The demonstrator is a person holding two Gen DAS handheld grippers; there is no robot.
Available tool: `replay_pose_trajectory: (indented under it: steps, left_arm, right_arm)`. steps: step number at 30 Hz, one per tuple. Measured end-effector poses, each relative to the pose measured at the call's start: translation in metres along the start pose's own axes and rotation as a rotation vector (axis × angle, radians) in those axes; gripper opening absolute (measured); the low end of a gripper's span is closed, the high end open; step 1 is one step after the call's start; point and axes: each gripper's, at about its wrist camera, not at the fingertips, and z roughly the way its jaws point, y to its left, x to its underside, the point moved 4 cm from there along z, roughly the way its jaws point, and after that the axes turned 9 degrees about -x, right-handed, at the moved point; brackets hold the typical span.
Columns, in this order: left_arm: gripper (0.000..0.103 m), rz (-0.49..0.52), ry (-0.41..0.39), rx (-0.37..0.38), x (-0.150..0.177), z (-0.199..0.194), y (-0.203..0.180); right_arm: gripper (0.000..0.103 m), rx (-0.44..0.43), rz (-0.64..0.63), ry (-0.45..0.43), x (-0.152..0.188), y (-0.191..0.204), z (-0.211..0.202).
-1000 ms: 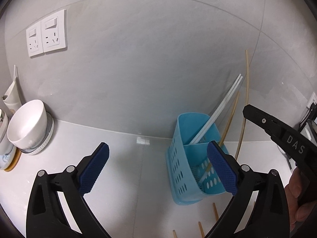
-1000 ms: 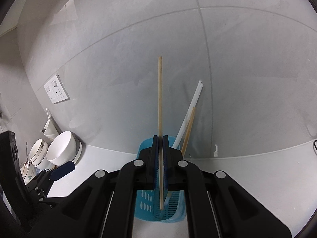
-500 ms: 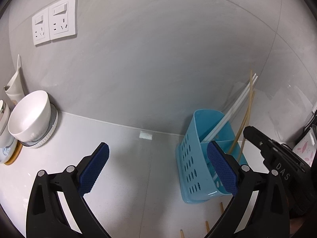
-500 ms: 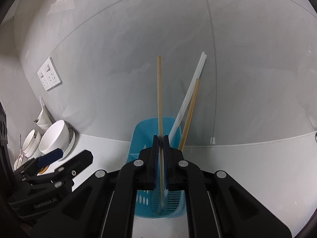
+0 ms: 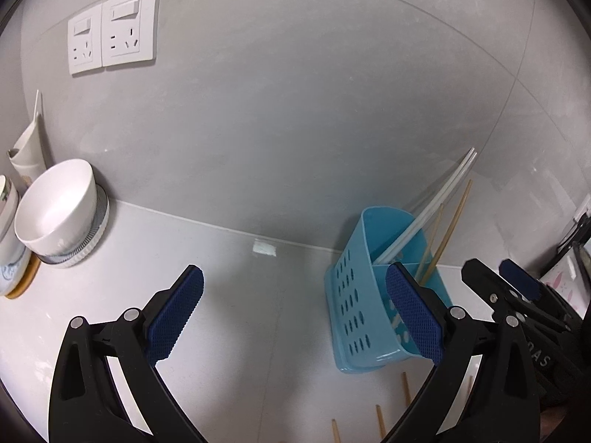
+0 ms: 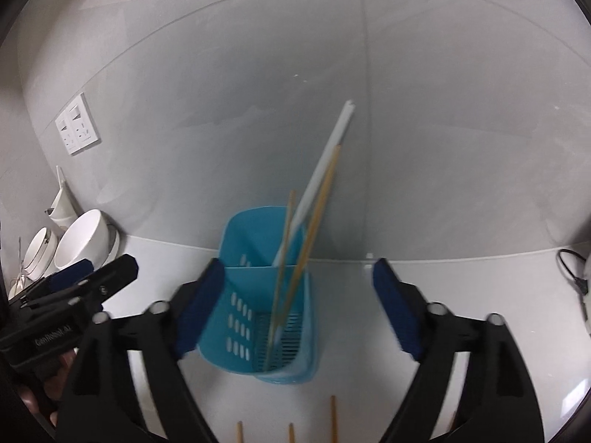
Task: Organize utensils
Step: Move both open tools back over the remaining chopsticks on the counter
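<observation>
A blue perforated utensil holder (image 6: 258, 310) stands on the white counter by the wall; it also shows in the left wrist view (image 5: 364, 306). In its near compartment stand white chopsticks (image 6: 325, 170) and two wooden chopsticks (image 6: 314, 221). My right gripper (image 6: 295, 313) is open just above and in front of the holder, empty. My left gripper (image 5: 295, 310) is open and empty, left of the holder. Several loose wooden chopsticks (image 6: 332, 419) lie on the counter in front of the holder, also in the left wrist view (image 5: 406, 387).
White bowls (image 5: 55, 210) stacked on a plate sit at the far left by the wall, with a wall socket (image 5: 110, 29) above. A black cable (image 6: 572, 269) lies at the right. The tiled wall is close behind the holder.
My right gripper opened and let go of the wooden chopstick, which now stands in the holder. The left gripper drew back and to the left.
</observation>
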Motion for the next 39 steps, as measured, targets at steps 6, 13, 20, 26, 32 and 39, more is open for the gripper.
replay_pose_trajectory:
  steps: [6, 13, 20, 26, 32, 39]
  left_arm:
    - [0.097, 0.013, 0.002, 0.005, 0.001, -0.013, -0.007]
    - [0.097, 0.04, 0.008, 0.008, 0.011, -0.036, -0.013]
    - [0.097, 0.033, 0.044, -0.011, 0.033, -0.051, -0.013]
    - [0.097, 0.044, 0.093, -0.019, 0.06, -0.06, -0.013]
    - [0.097, 0.036, 0.164, -0.047, 0.096, -0.061, 0.001]
    - [0.097, 0.012, 0.274, -0.075, 0.139, -0.056, 0.021]
  right_arm:
    - [0.093, 0.029, 0.008, 0.01, 0.003, -0.009, -0.016]
    - [0.095, 0.042, 0.006, 0.034, 0.012, -0.014, -0.039]
    - [0.094, 0.055, 0.016, 0.079, 0.042, -0.026, -0.061]
    - [0.094, 0.073, 0.024, 0.121, 0.07, -0.033, -0.075]
    - [0.094, 0.07, 0.027, 0.188, 0.101, -0.036, -0.082]
    - [0.094, 0.074, 0.029, 0.276, 0.134, -0.034, -0.076]
